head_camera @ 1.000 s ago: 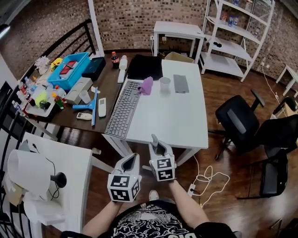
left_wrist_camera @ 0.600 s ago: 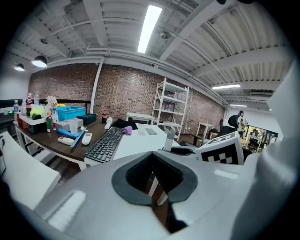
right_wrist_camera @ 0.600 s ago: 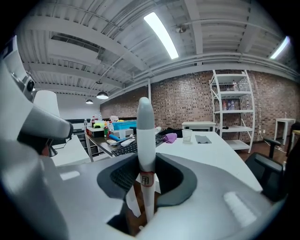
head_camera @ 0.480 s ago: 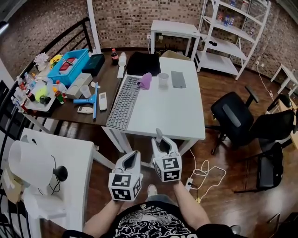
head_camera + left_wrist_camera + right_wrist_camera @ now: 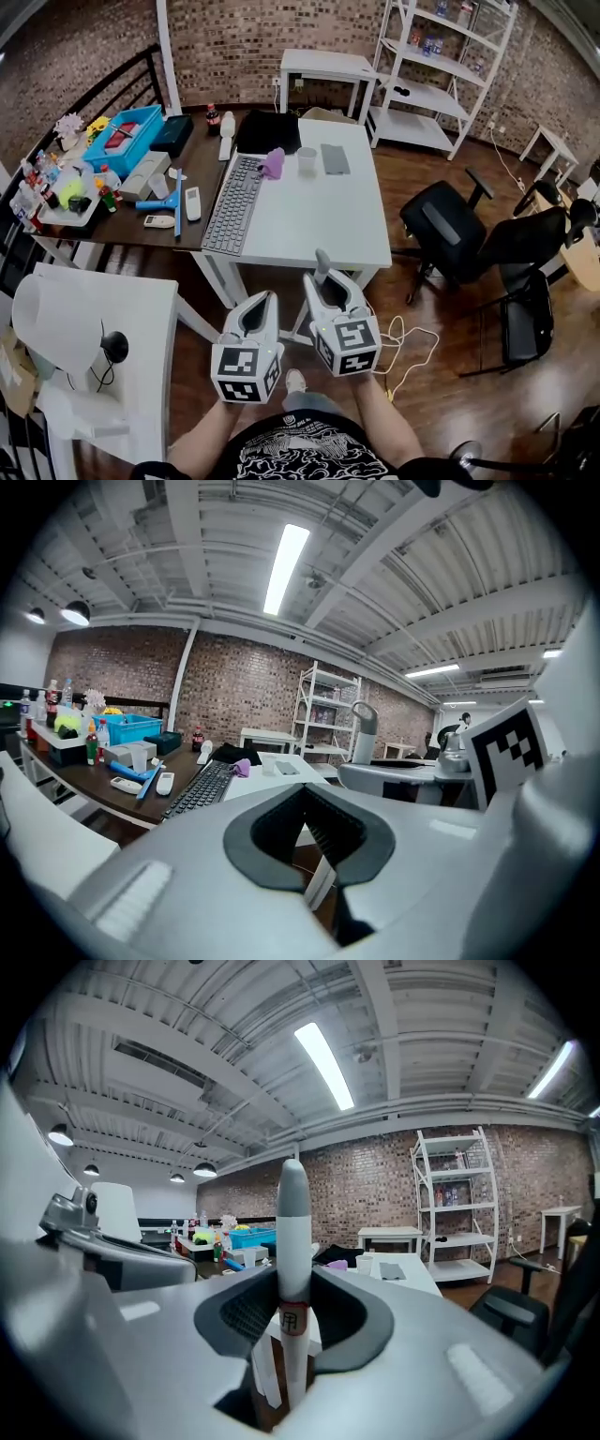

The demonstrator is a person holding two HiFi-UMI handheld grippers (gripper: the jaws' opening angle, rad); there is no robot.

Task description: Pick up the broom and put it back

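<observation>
The white table (image 5: 319, 216) fills the middle of the head view. A dark table (image 5: 112, 225) crowded with small items joins it at 9 o'clock. A white shelf (image 5: 441, 84) stands against the brick wall at 1 o'clock, and black office chairs (image 5: 441, 230) sit at 3 o'clock.

Both grippers are at 6 o'clock, close in front of the person and just off the white table's near edge. The left gripper (image 5: 261, 305) has its jaws apart with nothing between them; only table and floor show through the gap. The right gripper (image 5: 325, 289) is clamped on the broom handle (image 5: 292, 1241), a white pole with a grey cap. The pole stands upright and pokes out toward 12 o'clock.

The brush end is below the jaws and cannot be made out.

The pick-up looks done, since the broom is in the right gripper's hold. What seems left is carrying it to its place and letting go. No obvious spot for it shows here.
</observation>
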